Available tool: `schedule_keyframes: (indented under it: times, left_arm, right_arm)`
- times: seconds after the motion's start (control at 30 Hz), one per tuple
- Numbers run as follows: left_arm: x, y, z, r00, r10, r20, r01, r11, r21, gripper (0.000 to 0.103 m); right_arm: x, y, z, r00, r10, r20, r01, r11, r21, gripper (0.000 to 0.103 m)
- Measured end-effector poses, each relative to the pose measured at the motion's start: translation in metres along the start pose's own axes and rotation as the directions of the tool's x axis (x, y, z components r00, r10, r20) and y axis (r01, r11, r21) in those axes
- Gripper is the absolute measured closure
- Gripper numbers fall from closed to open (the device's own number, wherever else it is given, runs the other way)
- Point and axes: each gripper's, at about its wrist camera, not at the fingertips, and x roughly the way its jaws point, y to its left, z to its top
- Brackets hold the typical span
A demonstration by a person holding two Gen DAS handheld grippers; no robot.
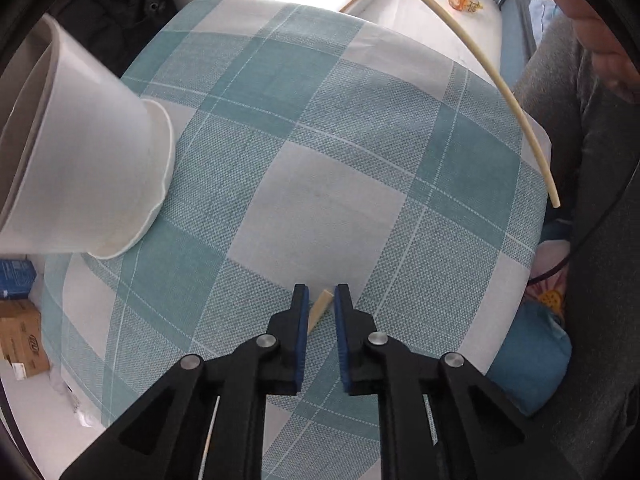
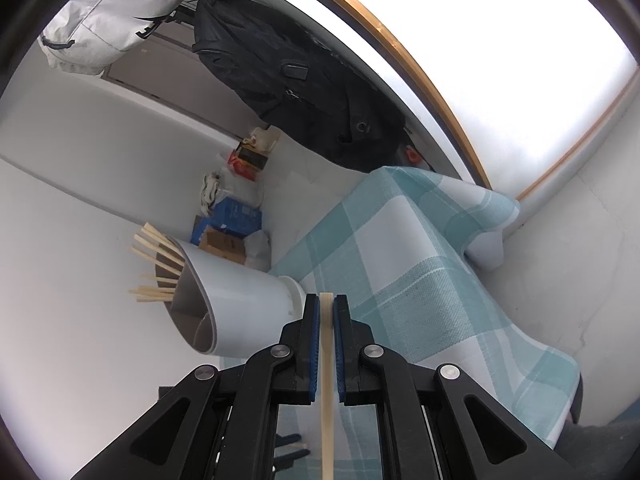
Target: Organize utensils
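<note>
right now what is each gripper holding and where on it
Right gripper: shut on a chopstick, gripped near one end. Left gripper: a chopstick end sits between its jaws; a firm pinch cannot be confirmed.

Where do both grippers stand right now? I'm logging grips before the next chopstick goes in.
Left gripper: closed on a chopstick.
Right gripper: closed on a chopstick.

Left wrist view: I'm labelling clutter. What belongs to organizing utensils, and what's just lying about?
Job:
clamped chopstick
long chopstick
white holder

Lying about:
cardboard box
blue box
black jacket
orange packet
</note>
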Motion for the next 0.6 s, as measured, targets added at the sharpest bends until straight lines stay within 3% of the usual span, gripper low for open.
schedule_keyframes:
  times: [0.17,0.2,0.23,0.4,0.5,0.6]
  left_arm:
    - [-0.003,-0.006,0.024,0.999,0.049,0.01,-0.049,0.999,-0.008,0.1]
    - [-0.003,-0.006,0.024,0.997,0.078,0.019,-0.078,0.997,-0.031,0.1]
    - [-0.005,0.006,0.036,0.996,0.082,0.028,-0.08,0.995,-0.051,0.1]
    - [-0.032,0.015,0.031,0.986,0.096,0.137,-0.071,0.982,-0.174,0.1]
    - [-0.053,0.02,0.028,0.963,0.155,0.222,-0.093,0.959,-0.266,0.1]
    - [-0.073,0.028,0.02,0.928,0.216,0.304,-0.104,0.932,-0.347,0.1]
  right_arm:
    - [0.0,0.006,-0.002,1.0,-0.011,0.01,0.012,0.999,-0.036,0.097]
    - [-0.001,0.008,-0.002,1.0,-0.015,0.013,0.015,0.999,-0.045,0.097]
    - [-0.001,0.009,-0.003,1.0,-0.018,0.015,0.019,0.998,-0.053,0.097]
    - [-0.004,0.015,-0.007,0.999,-0.025,0.034,0.028,0.996,-0.081,0.097]
    - [-0.008,0.024,-0.01,0.998,-0.017,0.058,0.025,0.992,-0.124,0.097]
    - [-0.012,0.038,-0.014,0.996,0.003,0.086,0.012,0.983,-0.181,0.097]
